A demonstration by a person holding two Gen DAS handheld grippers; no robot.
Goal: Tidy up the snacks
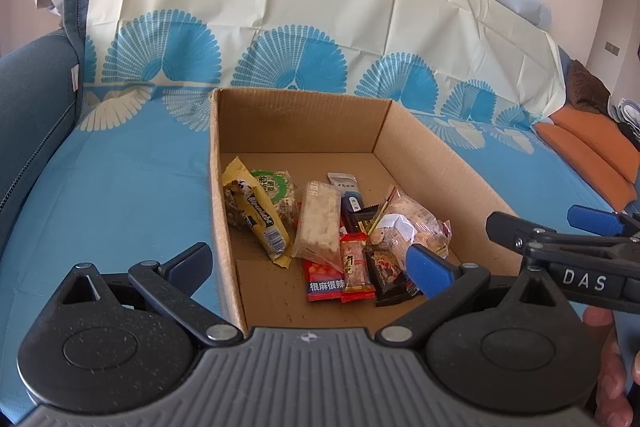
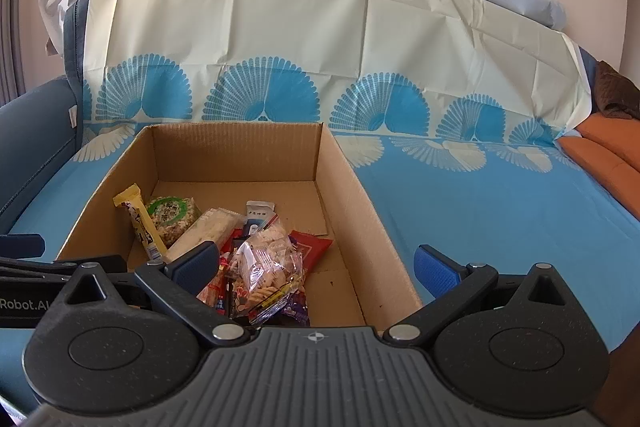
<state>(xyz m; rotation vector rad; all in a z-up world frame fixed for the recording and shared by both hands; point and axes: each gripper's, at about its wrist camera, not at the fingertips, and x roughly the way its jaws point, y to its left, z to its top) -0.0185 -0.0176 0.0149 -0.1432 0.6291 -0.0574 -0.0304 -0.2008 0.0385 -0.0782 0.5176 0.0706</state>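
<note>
**Two grippers spread wide, one box of snacks**

Both of my grippers hang over the near edge of the box (image 1: 298, 115), and neither holds anything. My left gripper (image 1: 310, 265) has its jaws spread wide: one finger sits outside the box's left wall, over the blue cloth (image 1: 120, 187), and the other, blue-padded, is inside the box above the snacks. My right gripper (image 2: 318, 267) is spread just as wide, with its left finger over the pile inside the box and its right finger outside the right wall. In the left view the right gripper also reaches in from the right edge, with my hand (image 1: 608, 367) under it.

All the snacks I can see lie on the box floor, bunched toward the near side and the left wall; the far half of the floor is bare cardboard. From the left there is a yellow bar (image 1: 258, 215) lying partly over a green-labelled round cake (image 1: 280, 193), then a long pale wafer (image 1: 318, 223), a red packet (image 1: 324, 281) with a small red candy (image 1: 354, 263) overlapping it, a dark wrapper (image 1: 386, 277), and a clear bag of biscuits (image 2: 266, 273) on top of the heap. A small white sachet (image 1: 342, 183) lies furthest back.

The box stands on the cloth, which covers a sofa seat and its backrest. An orange cushion (image 1: 592, 147) lies at the far right.
</note>
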